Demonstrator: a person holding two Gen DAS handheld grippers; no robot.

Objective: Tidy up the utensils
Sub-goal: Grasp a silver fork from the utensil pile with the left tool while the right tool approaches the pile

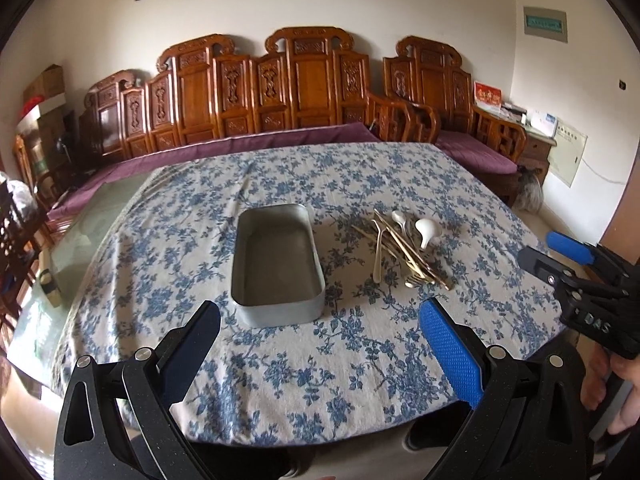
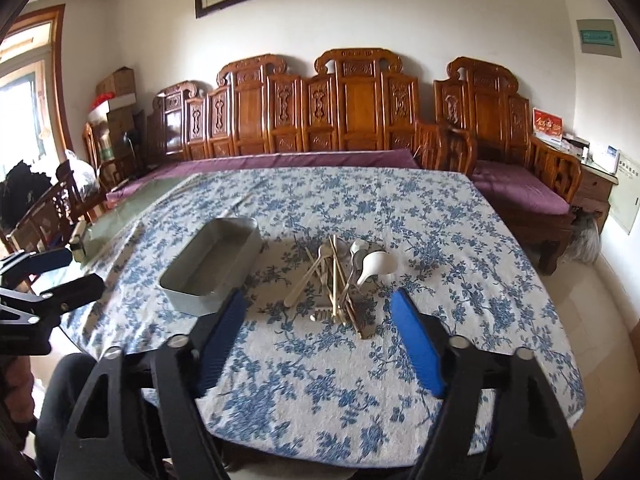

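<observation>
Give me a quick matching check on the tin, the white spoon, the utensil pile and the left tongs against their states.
Things:
1. tin
2. white spoon
3. pile
4. left tongs

States:
A. open, holding nothing
B. empty, on the cloth
C. crossed sticks and cutlery, beside the tin
D. at the pile's far right edge

Pairs: 1-B, 2-D, 3-C, 4-A

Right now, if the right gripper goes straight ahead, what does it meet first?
Probably the utensil pile, dead ahead between the open right gripper fingers; the tin sits off to the left. Depth is uncertain.
</observation>
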